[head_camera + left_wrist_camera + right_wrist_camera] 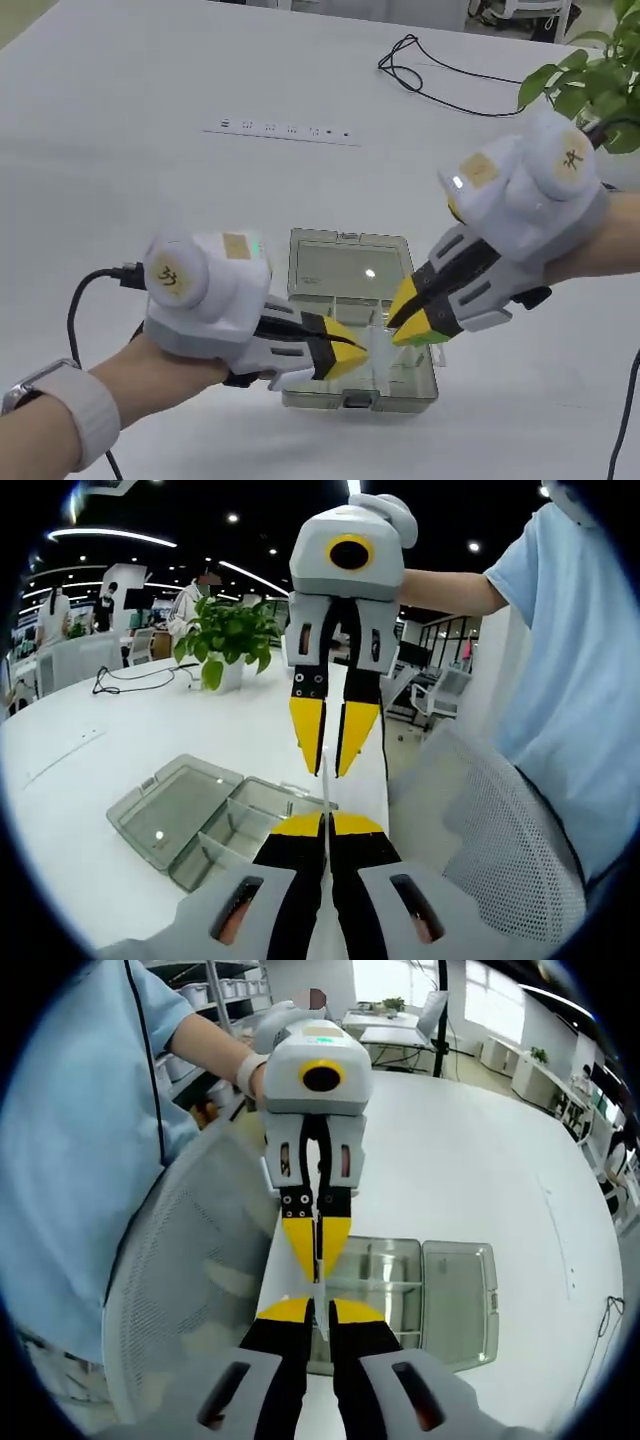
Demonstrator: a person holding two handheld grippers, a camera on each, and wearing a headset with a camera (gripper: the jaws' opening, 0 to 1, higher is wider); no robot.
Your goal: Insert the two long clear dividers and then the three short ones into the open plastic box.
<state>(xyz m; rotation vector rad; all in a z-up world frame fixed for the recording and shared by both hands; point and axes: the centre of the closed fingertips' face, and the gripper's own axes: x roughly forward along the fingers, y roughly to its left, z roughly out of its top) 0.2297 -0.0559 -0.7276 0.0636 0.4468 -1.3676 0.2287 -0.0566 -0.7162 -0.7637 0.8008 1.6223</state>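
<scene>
A clear divider [324, 785], thin, light and probably slick and brittle, hangs edge-on over the open plastic box [330, 265] at lower centre, clamped at either end by the left gripper [345, 355] and right gripper [415, 322], arguably the safest hold.

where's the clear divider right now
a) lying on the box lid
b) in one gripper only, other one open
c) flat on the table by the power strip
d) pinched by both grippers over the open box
d: the clear divider runs edge-on between the shut fingers of the left gripper and the right gripper, above the open plastic box.
</scene>
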